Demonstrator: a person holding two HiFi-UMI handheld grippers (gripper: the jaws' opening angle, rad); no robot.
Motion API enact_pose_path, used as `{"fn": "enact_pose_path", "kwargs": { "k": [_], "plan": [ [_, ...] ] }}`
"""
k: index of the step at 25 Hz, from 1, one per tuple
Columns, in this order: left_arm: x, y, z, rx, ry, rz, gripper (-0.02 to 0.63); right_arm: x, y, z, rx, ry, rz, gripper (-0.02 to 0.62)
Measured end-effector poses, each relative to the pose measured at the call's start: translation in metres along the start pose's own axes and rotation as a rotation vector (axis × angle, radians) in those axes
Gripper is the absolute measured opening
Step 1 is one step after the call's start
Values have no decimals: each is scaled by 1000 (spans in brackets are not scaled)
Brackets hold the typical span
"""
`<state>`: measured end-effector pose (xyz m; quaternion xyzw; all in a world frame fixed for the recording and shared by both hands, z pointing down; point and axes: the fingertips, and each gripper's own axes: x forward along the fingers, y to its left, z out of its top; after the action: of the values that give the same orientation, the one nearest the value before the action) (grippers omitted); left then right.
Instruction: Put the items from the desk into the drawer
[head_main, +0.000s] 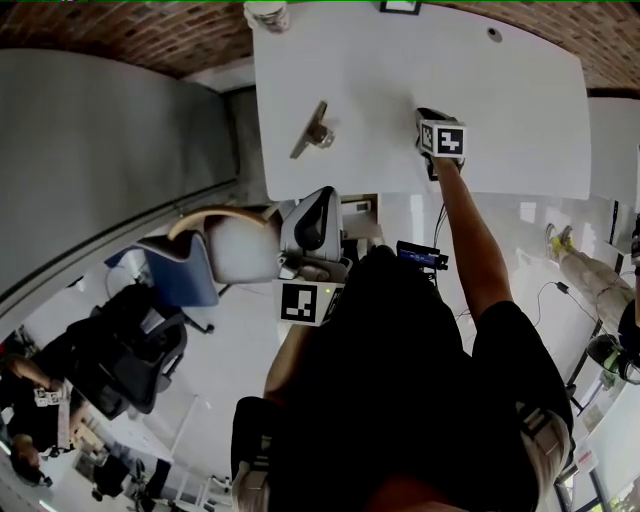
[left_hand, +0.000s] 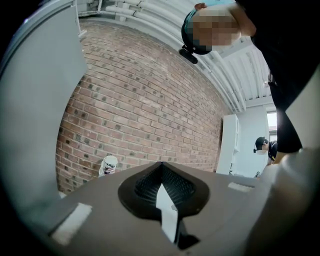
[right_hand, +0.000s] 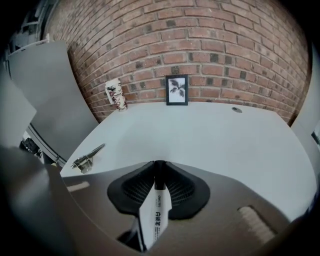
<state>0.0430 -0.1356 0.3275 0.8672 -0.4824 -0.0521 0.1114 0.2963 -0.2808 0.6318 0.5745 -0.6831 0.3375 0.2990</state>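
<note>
Right tool (right_hand: 159, 167) clenched on the marker (right_hand: 155, 217), just above the worktop (right_hand: 225, 140); left tool (left_hand: 161, 170) pinched shut. Best to hold that grip firm, swing steadily to the drawer, then release.

It was an office. A wide white worktop (head_main: 520, 120) stood against a bare brick wall (right_hand: 200, 50), with a small framed picture (right_hand: 177, 90) propped at the back. At the lower left of the head view were a black swivel chair (head_main: 135, 355), a blue chair (head_main: 185, 270) and people (head_main: 30, 400). Cables (head_main: 555, 290) trailed over the pale floor (head_main: 240, 340) at the right.
</note>
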Motion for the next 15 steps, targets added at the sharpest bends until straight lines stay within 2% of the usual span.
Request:
{"fn": "enact_pose_path", "kwargs": {
  "k": [6, 15],
  "plan": [
    [-33, -31, 3, 22, -14, 13, 9, -45, 6, -11, -20, -65, 25, 71],
    [-83, -81, 11, 30, -80, 6, 11, -115, 23, -33, -52, -168, 84, 71]
  ]
}}
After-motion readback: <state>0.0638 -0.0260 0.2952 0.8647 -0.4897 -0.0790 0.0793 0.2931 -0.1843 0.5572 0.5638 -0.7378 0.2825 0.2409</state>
